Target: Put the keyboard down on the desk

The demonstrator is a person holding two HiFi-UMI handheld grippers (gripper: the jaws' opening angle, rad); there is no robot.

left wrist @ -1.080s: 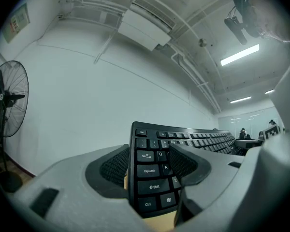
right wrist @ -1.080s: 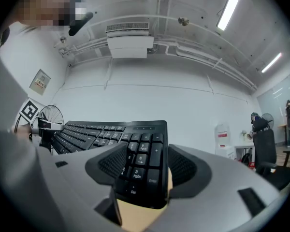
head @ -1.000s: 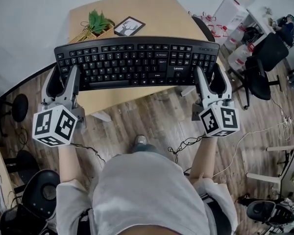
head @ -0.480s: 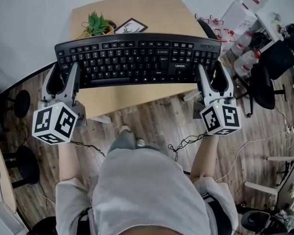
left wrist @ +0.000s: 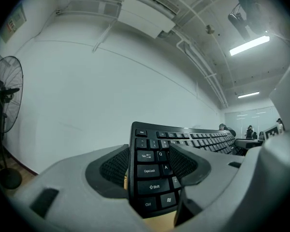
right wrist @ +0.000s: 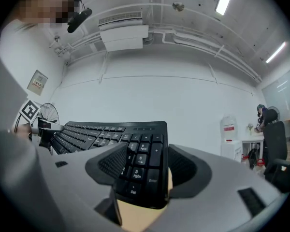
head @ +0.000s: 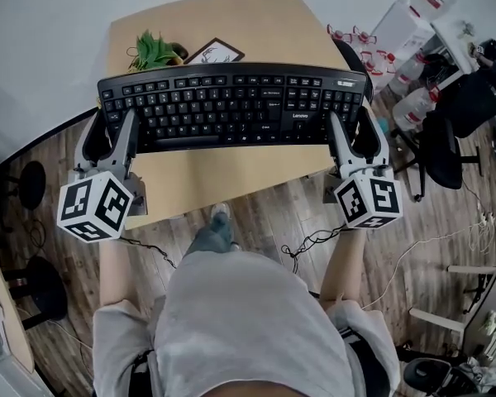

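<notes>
My left claw (head: 109,135) is clamped on the left end of the keyboard (head: 231,110), by the Tab, Caps Lock, Shift and Ctrl keys. My right claw (head: 355,131) grips the right end, by PgDn, Del and Enter. The keyboard, marked Lenovo, spans the frame's middle over the desk (head: 223,176); whether it touches, I cannot tell. Farther, upper left, stand a plant (head: 153,50) and a deer picture (head: 217,52).

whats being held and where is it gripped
The keyboard, by its two ends: left gripper on the Shift-key end, right gripper on the number-pad end.
</notes>
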